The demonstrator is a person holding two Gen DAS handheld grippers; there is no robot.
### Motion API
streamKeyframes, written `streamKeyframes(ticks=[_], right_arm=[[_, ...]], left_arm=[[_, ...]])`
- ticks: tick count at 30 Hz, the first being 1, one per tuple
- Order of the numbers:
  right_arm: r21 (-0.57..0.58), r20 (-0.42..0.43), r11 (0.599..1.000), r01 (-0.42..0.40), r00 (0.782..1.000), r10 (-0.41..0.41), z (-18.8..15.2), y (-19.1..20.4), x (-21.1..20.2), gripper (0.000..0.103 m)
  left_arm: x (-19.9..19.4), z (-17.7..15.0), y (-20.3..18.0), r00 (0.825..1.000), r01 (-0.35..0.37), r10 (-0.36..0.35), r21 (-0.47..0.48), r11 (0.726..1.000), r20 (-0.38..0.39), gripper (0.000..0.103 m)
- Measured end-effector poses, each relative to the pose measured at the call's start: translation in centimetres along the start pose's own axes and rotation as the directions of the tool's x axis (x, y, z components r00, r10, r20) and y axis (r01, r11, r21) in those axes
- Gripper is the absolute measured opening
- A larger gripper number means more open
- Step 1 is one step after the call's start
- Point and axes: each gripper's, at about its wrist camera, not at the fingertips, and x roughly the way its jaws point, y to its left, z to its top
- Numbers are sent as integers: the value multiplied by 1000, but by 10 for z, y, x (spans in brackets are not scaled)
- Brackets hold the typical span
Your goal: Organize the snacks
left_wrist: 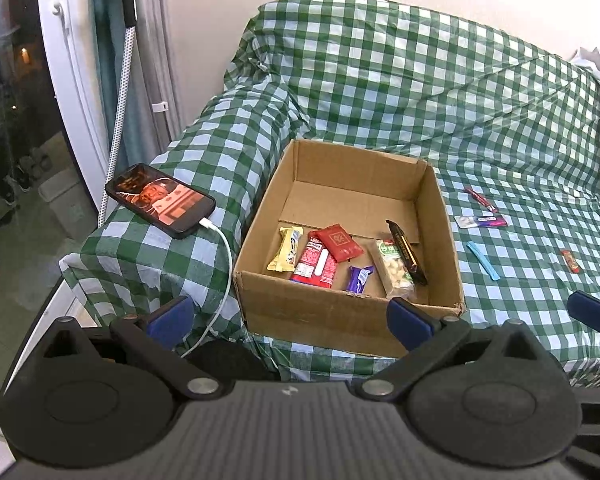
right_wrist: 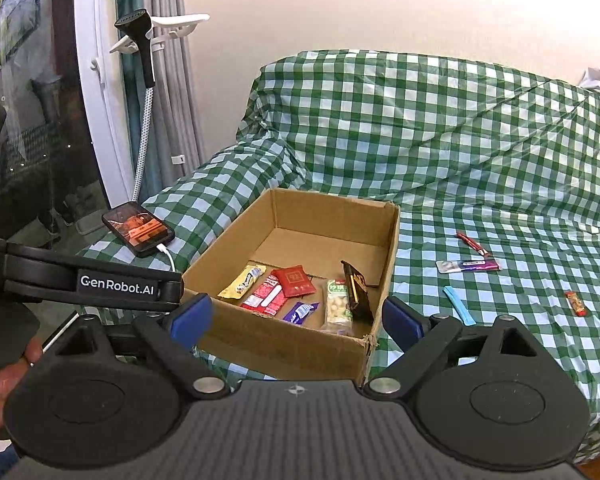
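Note:
An open cardboard box [left_wrist: 352,322] [right_wrist: 288,350] sits on a green checked sofa cover and holds several snack packs: yellow bar [left_wrist: 285,254], red packs [left_wrist: 338,242], purple bar [left_wrist: 360,279], nut pack [left_wrist: 394,274], dark bar [left_wrist: 406,256]. Loose snacks lie to its right: red stick [left_wrist: 480,199], purple-white pack [left_wrist: 480,221], blue stick [left_wrist: 483,260], small red pack [left_wrist: 571,260] [right_wrist: 576,303]. My left gripper [left_wrist: 290,320] is open and empty before the box's near wall. My right gripper [right_wrist: 296,316] is open and empty, also near the box's front.
A phone [left_wrist: 160,200] on a white charging cable lies on the sofa arm left of the box. A glass door, curtain and hanging shower head [right_wrist: 140,40] stand at the left. The left gripper's body [right_wrist: 88,284] shows left in the right wrist view.

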Motion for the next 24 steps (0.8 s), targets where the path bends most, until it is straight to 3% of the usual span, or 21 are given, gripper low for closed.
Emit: streamKeyframes(ticks=[24], right_arm=[[14, -28, 1000, 1, 1000, -1, -8, -6, 6, 93]], left_arm=[[9, -2, -1, 999, 0, 0, 8, 1000, -35, 103]])
